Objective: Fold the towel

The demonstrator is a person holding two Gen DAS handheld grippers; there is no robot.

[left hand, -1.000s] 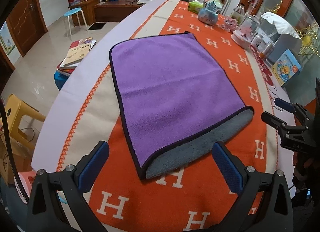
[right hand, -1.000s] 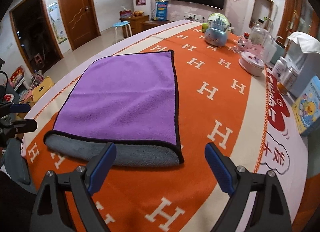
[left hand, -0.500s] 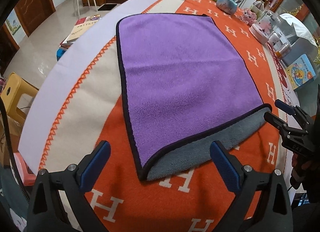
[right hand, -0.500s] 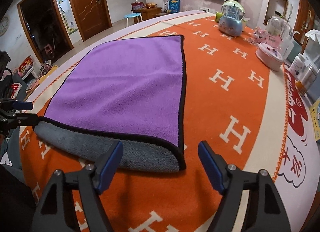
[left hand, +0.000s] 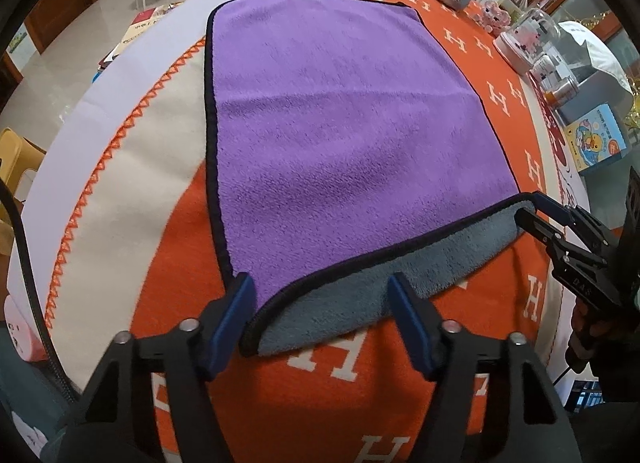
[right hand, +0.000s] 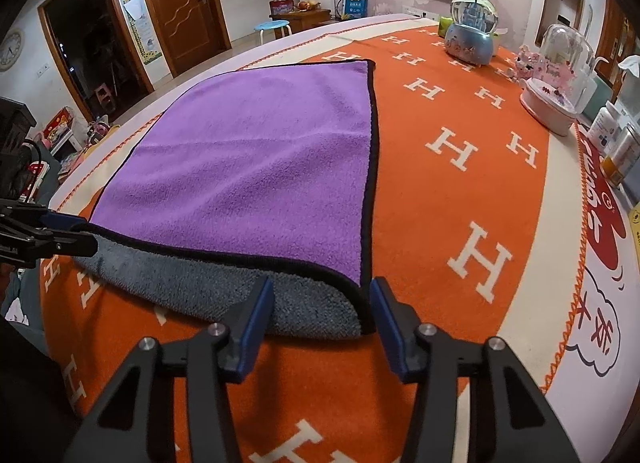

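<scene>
Where it lies flat on the orange H-patterned cloth of the table (left hand: pixel 120 167), the towel (left hand: pixel 344 135) runs its long axis away from both cameras, its fluffy purple face up, a black hem around it and a grey plush underlayer showing along the near folded edge. Left hand-held gripper (left hand: pixel 320 315) and right hand-held gripper (right hand: pixel 322 311) sit low at the two near corners, each with blue-padded jaws spread around a corner, holding nothing.

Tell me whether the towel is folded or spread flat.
Folded once: the towel lies purple side up, and its grey underside curls around the near fold.
</scene>
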